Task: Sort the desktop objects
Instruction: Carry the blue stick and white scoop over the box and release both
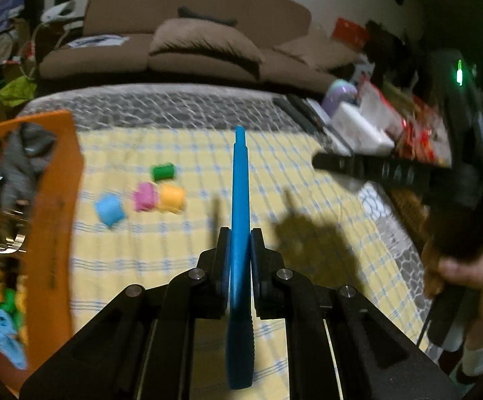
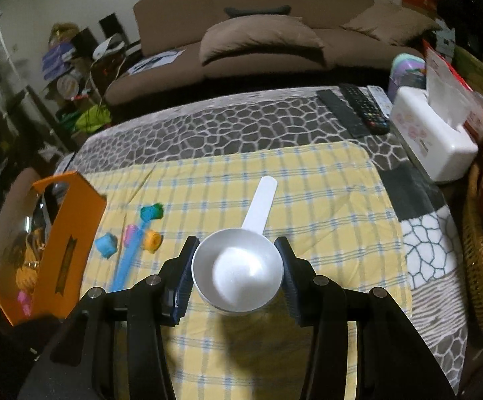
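Observation:
My left gripper (image 1: 240,238) is shut on a long blue plastic tool (image 1: 240,200) and holds it above the yellow checked cloth (image 1: 174,250); the tool also shows in the right wrist view (image 2: 126,260). My right gripper (image 2: 238,260) is shut on the bowl of a white plastic scoop (image 2: 238,266), its handle pointing away. Small rolls lie on the cloth: green (image 1: 163,171), pink (image 1: 144,196), orange (image 1: 172,197) and blue (image 1: 109,209). An orange box (image 1: 54,220) at the left holds more items.
A white tissue box (image 2: 431,133) and remote controls (image 2: 364,106) lie at the table's right side with snack packets (image 1: 418,133). A wicker basket (image 2: 481,250) stands at the right edge. A brown sofa (image 2: 258,33) is behind the table.

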Demonstrator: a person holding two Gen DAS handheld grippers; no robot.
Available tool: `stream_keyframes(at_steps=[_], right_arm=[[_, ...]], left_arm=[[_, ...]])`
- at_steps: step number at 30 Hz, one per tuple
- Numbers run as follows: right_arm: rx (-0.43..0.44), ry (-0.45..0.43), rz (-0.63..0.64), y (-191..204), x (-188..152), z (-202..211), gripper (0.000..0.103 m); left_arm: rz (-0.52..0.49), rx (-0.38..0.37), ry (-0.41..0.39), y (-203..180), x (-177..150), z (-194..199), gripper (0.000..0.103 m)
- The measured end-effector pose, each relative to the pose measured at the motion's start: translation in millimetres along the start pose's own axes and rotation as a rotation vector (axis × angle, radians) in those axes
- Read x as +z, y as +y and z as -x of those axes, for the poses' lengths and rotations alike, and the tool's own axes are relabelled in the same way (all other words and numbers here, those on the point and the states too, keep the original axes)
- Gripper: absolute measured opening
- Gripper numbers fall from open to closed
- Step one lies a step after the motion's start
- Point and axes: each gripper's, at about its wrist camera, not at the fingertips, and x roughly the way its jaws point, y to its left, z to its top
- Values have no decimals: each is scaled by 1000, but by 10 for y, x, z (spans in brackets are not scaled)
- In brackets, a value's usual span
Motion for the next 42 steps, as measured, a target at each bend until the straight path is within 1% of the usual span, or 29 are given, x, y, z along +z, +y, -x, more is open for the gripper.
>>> stream_keyframes(at_steps=[3, 5, 8, 14, 16, 20, 27, 33, 36, 38, 42], right_arm=[[-12, 7, 37, 197, -8, 33, 47], [-36, 5, 72, 369, -22, 81, 47], [-41, 2, 104, 578, -51, 132, 47], [-12, -1, 145, 1035, -111, 184, 47], [4, -1, 158, 1191, -154, 184, 47], [27, 1, 197, 1521, -253, 164, 47], [86, 18, 243, 2008, -419, 93, 47], [130, 39, 253, 2222, -447, -58, 47], [137, 51, 246, 2261, -460, -132, 47], [139, 56, 241, 2262, -454, -179, 47], [142, 59, 217, 2227, -457, -193, 47]], left_arm=[[27, 10, -34, 218, 84, 238, 10], [40, 18, -57, 350, 126, 391, 10], [60, 28, -83, 549, 159, 597, 10], [114, 55, -116, 1018, 103, 931, 10], [137, 59, -118, 1160, 68, 980, 10], [191, 45, -124, 1469, -11, 1073, 10], [241, 35, -115, 1817, -127, 1082, 10], [265, 11, -78, 1991, -198, 939, 10], [237, -10, -55, 1921, -192, 827, 10], [235, -33, -42, 1865, -187, 767, 10], [235, -20, -4, 1761, -186, 592, 10]])
